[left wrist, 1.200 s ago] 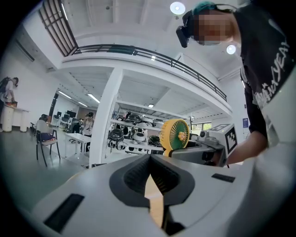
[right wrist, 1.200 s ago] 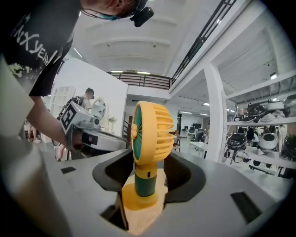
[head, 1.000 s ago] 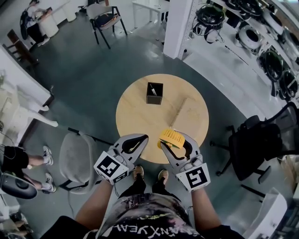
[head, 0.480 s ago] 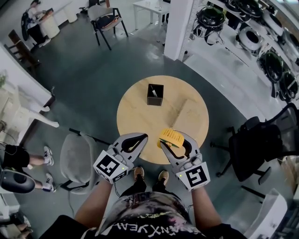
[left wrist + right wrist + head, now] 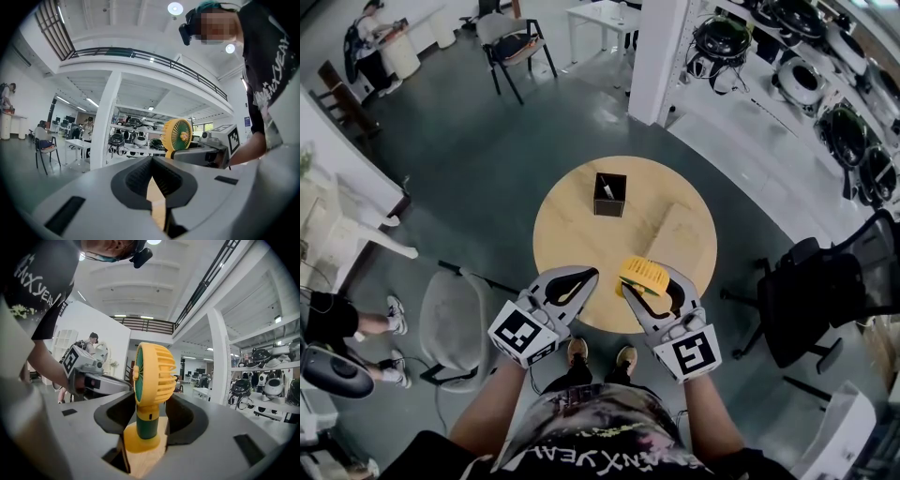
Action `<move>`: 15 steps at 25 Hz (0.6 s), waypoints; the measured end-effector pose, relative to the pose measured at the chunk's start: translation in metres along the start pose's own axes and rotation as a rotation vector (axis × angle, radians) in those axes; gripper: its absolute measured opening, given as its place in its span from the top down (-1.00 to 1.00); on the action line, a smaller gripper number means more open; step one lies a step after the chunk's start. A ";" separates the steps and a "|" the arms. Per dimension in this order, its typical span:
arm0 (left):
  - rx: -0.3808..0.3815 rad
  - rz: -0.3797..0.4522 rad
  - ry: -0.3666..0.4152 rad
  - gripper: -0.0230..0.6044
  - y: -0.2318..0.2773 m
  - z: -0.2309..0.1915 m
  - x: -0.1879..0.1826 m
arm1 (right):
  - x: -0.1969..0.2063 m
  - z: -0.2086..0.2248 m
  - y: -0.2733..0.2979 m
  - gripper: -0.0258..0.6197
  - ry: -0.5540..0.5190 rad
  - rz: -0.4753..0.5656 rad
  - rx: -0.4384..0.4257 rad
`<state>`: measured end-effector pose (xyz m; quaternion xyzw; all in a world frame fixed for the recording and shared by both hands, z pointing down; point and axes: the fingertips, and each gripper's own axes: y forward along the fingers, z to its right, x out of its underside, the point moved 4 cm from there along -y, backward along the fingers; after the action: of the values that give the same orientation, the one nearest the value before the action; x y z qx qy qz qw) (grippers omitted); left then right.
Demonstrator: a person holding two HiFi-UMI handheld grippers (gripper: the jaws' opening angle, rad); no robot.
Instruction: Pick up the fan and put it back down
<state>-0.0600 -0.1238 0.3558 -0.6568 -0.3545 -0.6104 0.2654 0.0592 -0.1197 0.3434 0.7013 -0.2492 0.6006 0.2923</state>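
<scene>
A small yellow fan (image 5: 643,275) with a green stem (image 5: 149,423) stands upright between the jaws of my right gripper (image 5: 645,283), which is shut on the stem. It sits over the near edge of the round wooden table (image 5: 581,220); I cannot tell whether its yellow base touches the wood. My left gripper (image 5: 581,278) hangs beside it on the left, shut with nothing in it. In the left gripper view the fan (image 5: 178,135) shows above the right gripper (image 5: 201,152). The left gripper's own jaws (image 5: 151,161) meet at the tips.
A black square holder (image 5: 609,194) with a white item inside stands on the table's far left part. A grey chair (image 5: 455,323) is left of the table and a black office chair (image 5: 825,300) right. A white pillar (image 5: 661,56) and equipment shelves (image 5: 825,84) stand beyond.
</scene>
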 end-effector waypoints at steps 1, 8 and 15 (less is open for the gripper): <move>0.000 0.001 0.002 0.89 0.000 0.000 -0.001 | -0.001 0.001 0.000 0.28 -0.002 0.004 0.001; -0.005 0.007 0.008 0.89 0.003 0.000 -0.005 | -0.006 0.005 0.001 0.28 -0.005 0.020 0.002; -0.009 0.015 0.013 0.89 0.005 -0.001 -0.007 | -0.008 0.007 0.002 0.28 -0.012 0.028 0.001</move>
<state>-0.0570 -0.1290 0.3491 -0.6567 -0.3450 -0.6141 0.2694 0.0612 -0.1264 0.3350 0.7014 -0.2604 0.6007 0.2818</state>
